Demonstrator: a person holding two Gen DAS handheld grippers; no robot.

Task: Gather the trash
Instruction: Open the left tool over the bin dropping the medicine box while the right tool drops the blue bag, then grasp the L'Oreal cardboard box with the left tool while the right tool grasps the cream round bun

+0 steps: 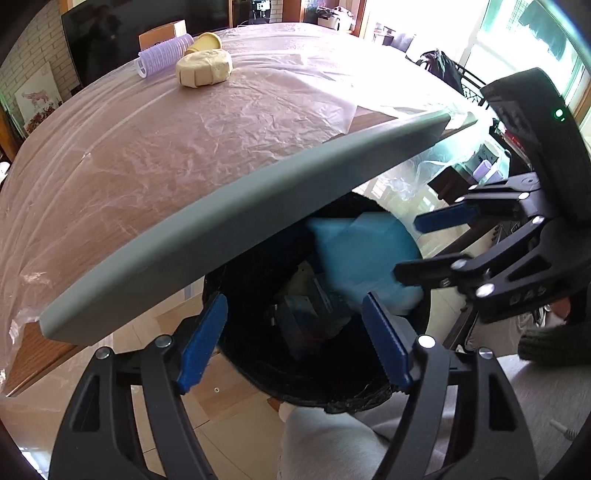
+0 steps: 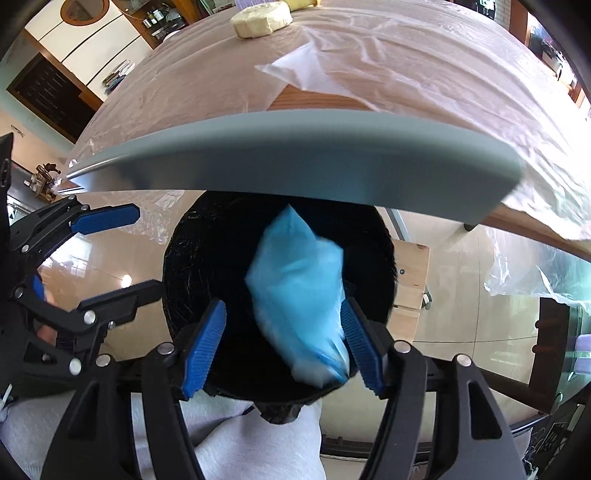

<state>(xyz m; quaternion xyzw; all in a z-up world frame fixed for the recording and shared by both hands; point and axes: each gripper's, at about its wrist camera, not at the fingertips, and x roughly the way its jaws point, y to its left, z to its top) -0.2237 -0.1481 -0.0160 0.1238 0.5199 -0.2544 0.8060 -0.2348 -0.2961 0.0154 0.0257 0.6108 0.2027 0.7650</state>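
Note:
A black-lined trash bin (image 1: 332,391) (image 2: 177,258) stands on the floor, partly under the grey table edge (image 1: 229,236) (image 2: 295,166). My left gripper (image 1: 295,339) (image 2: 140,254) hangs open over the bin's mouth with nothing between its blue pads. Beside it, my right gripper (image 2: 284,347) (image 1: 417,247) is also open. A light blue plastic bag (image 2: 299,295) (image 1: 365,258), blurred, sits between the right gripper's pads over the bin; it lies close to the right pad and clear of the left one. Dark packaging (image 1: 310,306) lies deeper in the bin.
The table wears a crinkled clear plastic sheet (image 1: 184,147) (image 2: 369,55). At its far end lie a pale yellow wrapped round block (image 1: 205,68) (image 2: 262,18), a lilac ribbed cup stack (image 1: 166,55) and a yellow cup (image 1: 205,42). A person's grey-clad knees (image 1: 332,443) (image 2: 240,435) are below the bin. A wooden stool (image 2: 410,288) stands at the right.

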